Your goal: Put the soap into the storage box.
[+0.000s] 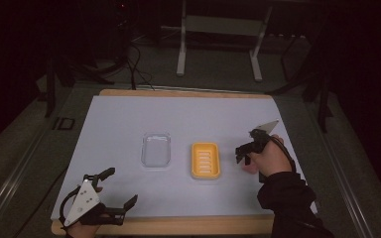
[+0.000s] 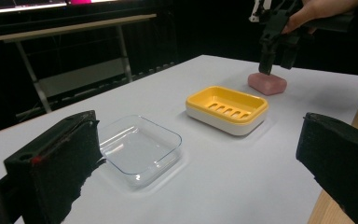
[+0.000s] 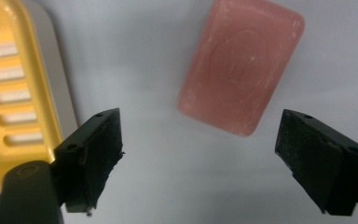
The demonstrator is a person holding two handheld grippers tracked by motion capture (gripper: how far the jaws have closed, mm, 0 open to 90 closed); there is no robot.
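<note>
Hovering over the white table sheet (image 1: 129, 119), the right gripper (image 3: 200, 163) has its jaws spread wide above the pink rectangular soap bar (image 3: 241, 65), which lies flat just beside the yellow slotted plastic soap dish (image 1: 206, 159); likely step is a grasp, so square the jaws to the bar's skewed short axis, drop straight down, then close. Room is fine: clear plastic tray (image 1: 156, 149) sits well apart, sheet's right edge is near, and the left gripper (image 1: 110, 191) idles wide open and empty at the near edge.
</note>
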